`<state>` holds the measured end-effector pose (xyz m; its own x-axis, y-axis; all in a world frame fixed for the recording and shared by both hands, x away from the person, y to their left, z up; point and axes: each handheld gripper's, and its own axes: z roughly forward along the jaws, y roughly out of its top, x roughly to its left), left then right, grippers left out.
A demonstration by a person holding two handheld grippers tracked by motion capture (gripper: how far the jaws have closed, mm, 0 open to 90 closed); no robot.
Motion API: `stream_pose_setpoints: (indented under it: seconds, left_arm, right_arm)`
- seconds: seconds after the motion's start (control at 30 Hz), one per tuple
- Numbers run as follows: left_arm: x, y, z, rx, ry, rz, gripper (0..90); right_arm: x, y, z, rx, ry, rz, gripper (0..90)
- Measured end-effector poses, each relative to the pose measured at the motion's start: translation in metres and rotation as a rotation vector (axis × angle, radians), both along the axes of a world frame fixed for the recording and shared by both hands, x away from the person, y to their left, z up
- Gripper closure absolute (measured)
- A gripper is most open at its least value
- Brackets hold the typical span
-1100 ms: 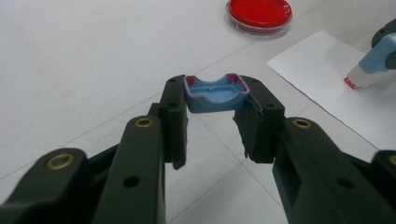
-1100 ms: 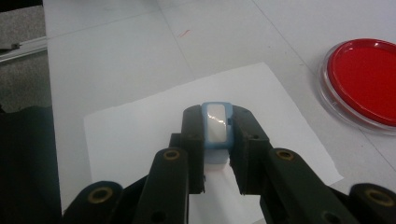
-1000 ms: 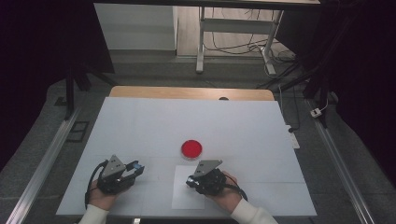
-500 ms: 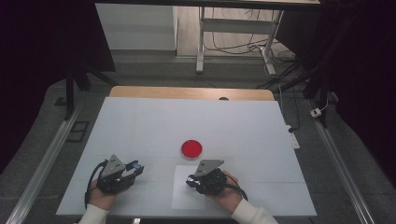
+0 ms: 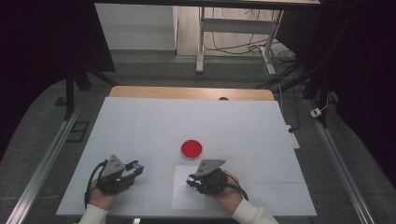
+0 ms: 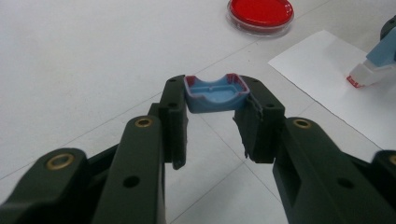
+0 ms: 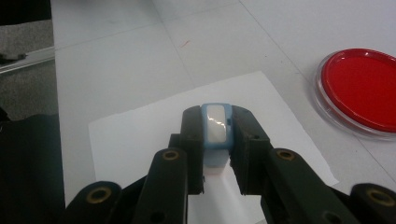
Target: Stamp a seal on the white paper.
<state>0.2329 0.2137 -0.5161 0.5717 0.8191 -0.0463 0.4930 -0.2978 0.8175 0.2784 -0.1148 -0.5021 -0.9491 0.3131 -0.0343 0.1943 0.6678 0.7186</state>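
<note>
My left gripper (image 6: 212, 122) is shut on a small blue cap (image 6: 215, 95) with a red-stained rim, held a little above the table; it sits at the front left (image 5: 134, 167). My right gripper (image 7: 216, 140) is shut on a blue stamp-like block (image 7: 216, 130) with a white face, over a white sheet of paper (image 7: 140, 140). The left gripper view shows that stamp (image 6: 373, 65) with its white, red-edged tip down on the paper (image 6: 327, 74). A round red dish (image 5: 192, 148) lies just beyond both grippers, also seen as the red dish (image 7: 362, 88).
The white table (image 5: 233, 121) stretches far back to a wooden edge strip (image 5: 191, 93). Metal rails run along both sides on the floor. The person's hands and white sleeves come in at the front edge.
</note>
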Motion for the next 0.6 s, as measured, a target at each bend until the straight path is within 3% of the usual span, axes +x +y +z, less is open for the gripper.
stream_pose_setpoints:
  seconds: [0.23,0.33,0.6]
  left_arm:
    - [0.0,0.0,0.0,-0.002,0.0,0.0,64.1]
    - [0.0,0.0,0.0,-0.001,0.0,0.0,64.1]
    - [0.0,0.0,0.0,-0.001,0.001,0.002,64.1]
  right_arm:
    - [0.002,-0.003,0.001,0.01,0.003,-0.014,75.3]
    - [0.005,-0.006,0.002,0.062,0.047,-0.02,75.4]
    - [0.006,-0.011,0.007,0.091,0.03,-0.036,75.4]
